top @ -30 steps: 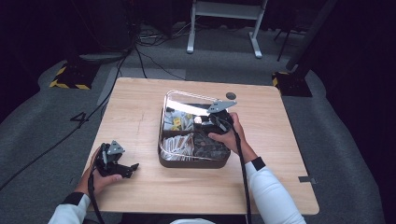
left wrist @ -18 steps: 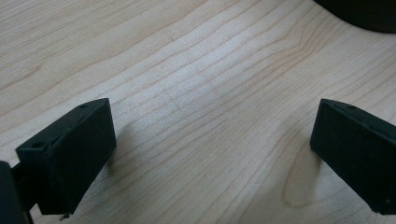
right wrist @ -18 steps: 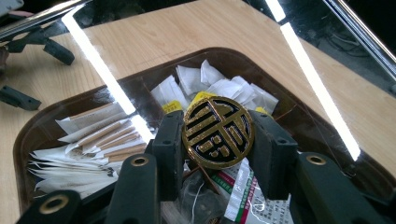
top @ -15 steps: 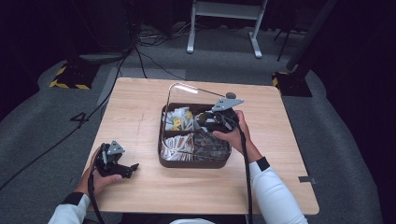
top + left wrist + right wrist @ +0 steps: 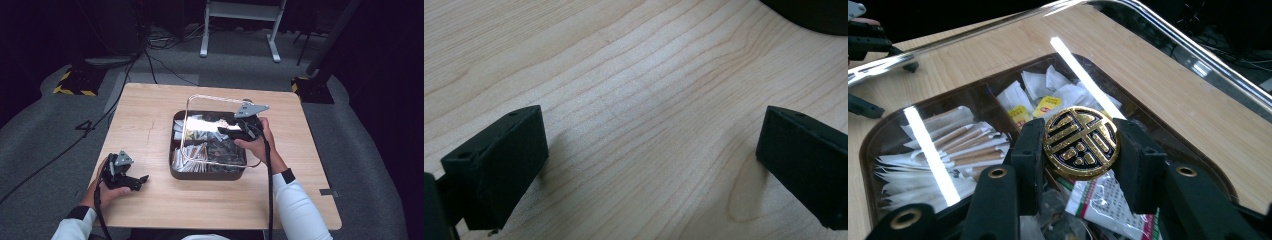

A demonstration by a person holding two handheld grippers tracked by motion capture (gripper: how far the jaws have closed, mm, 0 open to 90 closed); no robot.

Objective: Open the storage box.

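Left tool (image 5: 145, 178): rests on the wooden surface (image 5: 145, 125) near its front left corner, held in the person's left hand (image 5: 102, 192); in the left gripper view its two black jaws stand wide apart with bare wood grain between them and nothing clamped.

Tray (image 5: 207, 174): a dark, rounded-corner box at the middle of the surface, just right of the left tool's reach; a dark edge of it (image 5: 811, 15) shows at the top right of the left gripper view.

Tray contents: white sachets (image 5: 1045, 82) and two yellow-labelled packets (image 5: 1048, 105) in the far compartment, paper-wrapped sticks (image 5: 963, 142) in a nearer one, and a green-and-red printed packet (image 5: 1103, 200) just beneath the knob.

Lid (image 5: 200, 97): clear, with a shiny rim, tilted above the tray with its far edge raised and its near edge low over the tray; ceiling lights glint off it.

Knob (image 5: 1081, 142): a round gold-and-black medallion at the lid's centre.

Right tool (image 5: 231, 131): held in the right hand (image 5: 257, 142) over the tray's right half; its jaws are clamped on the knob from both sides, carrying the lid.
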